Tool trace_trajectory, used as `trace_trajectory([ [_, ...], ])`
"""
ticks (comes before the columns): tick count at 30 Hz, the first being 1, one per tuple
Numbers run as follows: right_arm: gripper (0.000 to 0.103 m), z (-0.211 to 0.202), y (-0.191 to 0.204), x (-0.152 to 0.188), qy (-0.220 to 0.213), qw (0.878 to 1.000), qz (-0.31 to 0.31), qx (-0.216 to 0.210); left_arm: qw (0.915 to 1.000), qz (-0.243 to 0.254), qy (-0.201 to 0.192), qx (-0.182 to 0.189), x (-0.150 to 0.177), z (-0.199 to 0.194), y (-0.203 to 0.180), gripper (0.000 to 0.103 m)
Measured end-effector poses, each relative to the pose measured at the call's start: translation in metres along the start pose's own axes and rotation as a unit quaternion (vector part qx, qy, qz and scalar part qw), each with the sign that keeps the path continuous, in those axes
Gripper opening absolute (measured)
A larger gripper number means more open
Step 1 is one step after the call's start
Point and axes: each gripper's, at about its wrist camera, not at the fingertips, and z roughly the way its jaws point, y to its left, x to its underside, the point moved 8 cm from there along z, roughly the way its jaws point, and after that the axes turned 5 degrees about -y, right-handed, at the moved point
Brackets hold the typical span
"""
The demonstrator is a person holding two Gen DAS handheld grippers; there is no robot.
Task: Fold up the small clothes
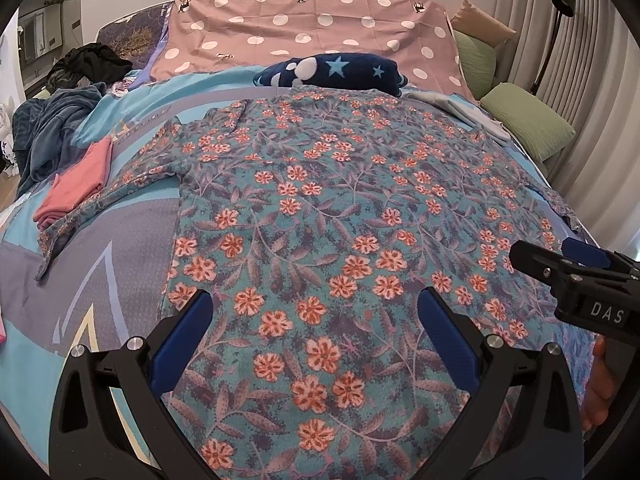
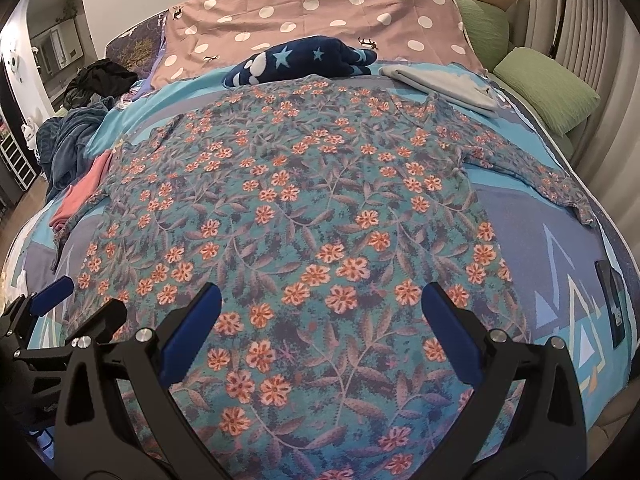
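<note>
A teal floral long-sleeved top (image 1: 320, 216) lies spread flat on the bed, both sleeves stretched out to the sides; it also fills the right wrist view (image 2: 304, 220). My left gripper (image 1: 316, 300) is open and empty, hovering over the top's near hem. My right gripper (image 2: 320, 292) is open and empty over the same hem, further right. The right gripper also shows at the right edge of the left wrist view (image 1: 576, 276), and the left gripper at the left edge of the right wrist view (image 2: 60, 304).
A folded pink garment (image 1: 76, 184) lies at the left by the sleeve. A dark blue star blanket (image 1: 332, 70) and a grey folded cloth (image 2: 444, 84) lie beyond the top. Dark clothes (image 1: 60, 120) pile at the far left. Green pillows (image 1: 528, 120) line the right. A phone (image 2: 614, 304) lies at the right.
</note>
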Motion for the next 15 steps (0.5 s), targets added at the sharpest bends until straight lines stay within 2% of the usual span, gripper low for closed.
trace_trajectory([
  [15, 0.101, 0.0003, 0.0045, 0.004, 0.002, 1.0, -0.008, 0.002, 1.0, -0.001, -0.001, 0.003, 0.0006, -0.0016, 0.0001, 0.102],
])
